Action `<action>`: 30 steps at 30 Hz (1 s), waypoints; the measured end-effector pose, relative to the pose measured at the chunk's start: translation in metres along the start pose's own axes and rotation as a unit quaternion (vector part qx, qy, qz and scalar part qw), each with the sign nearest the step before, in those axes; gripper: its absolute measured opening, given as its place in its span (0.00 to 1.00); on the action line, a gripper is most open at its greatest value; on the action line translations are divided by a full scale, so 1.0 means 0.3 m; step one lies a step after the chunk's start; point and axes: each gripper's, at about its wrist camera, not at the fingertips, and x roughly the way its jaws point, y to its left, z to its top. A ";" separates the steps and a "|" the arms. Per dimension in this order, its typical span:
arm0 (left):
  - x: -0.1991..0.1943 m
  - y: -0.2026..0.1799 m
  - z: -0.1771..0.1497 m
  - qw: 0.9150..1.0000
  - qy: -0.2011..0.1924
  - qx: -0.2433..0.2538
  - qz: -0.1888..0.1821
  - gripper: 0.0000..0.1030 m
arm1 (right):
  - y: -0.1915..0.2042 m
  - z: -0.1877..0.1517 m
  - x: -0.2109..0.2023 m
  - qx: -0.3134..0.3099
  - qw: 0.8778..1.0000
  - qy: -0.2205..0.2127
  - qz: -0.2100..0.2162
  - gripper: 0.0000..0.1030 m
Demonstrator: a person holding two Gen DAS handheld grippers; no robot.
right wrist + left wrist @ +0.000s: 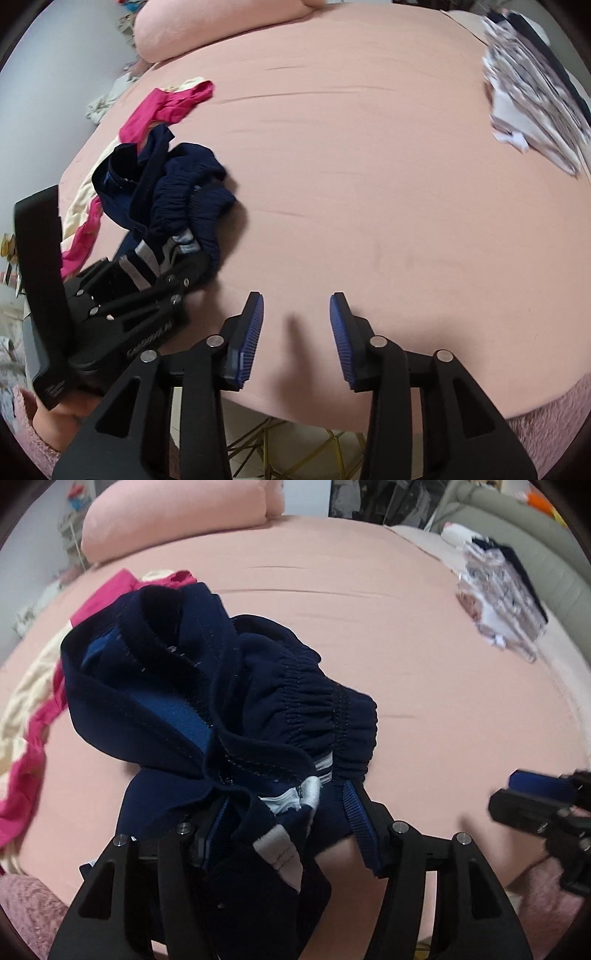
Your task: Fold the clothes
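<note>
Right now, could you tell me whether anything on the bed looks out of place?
The navy shorts lie crumpled in a heap, partly over a pink garment, beside the left gripper.

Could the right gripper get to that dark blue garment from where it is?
Probably yes. The right gripper is open and empty over bare pink sheet, and the navy garment lies just to its left. Only the left gripper, standing at the garment's near edge, crowds that side.

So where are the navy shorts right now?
The navy shorts lie bunched on the pink bed, between the left gripper jaws, with the magenta garment behind.
</note>
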 end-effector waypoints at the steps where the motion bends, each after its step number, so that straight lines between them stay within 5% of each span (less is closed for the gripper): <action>1: -0.015 0.010 -0.007 1.000 -0.001 0.001 0.011 0.44 | -0.008 -0.003 0.005 0.005 1.000 0.002 0.002 0.39; 3: -0.046 0.031 -0.022 0.999 -0.002 0.004 0.032 0.27 | 0.001 0.006 0.015 0.010 1.000 0.007 0.004 0.40; 12: -0.239 0.425 -0.020 0.987 -0.023 -0.101 0.125 0.26 | 0.164 0.102 0.019 -0.071 0.997 0.006 0.019 0.47; 18: -0.261 0.451 -0.045 0.988 -0.036 -0.146 0.047 0.27 | 0.352 0.220 0.113 -0.099 0.992 0.019 0.076 0.55; 23: -0.231 0.412 -0.067 0.984 -0.034 -0.145 0.099 0.32 | 0.394 0.294 0.220 -0.059 0.994 0.028 0.085 0.56; 26: -0.264 0.426 -0.059 0.979 -0.051 -0.175 0.086 0.39 | 0.421 0.291 0.291 -0.057 0.994 0.057 0.077 0.56; 30: -0.314 0.430 -0.053 0.981 -0.082 -0.174 0.037 0.50 | 0.483 0.262 0.285 -0.069 0.986 0.059 0.142 0.55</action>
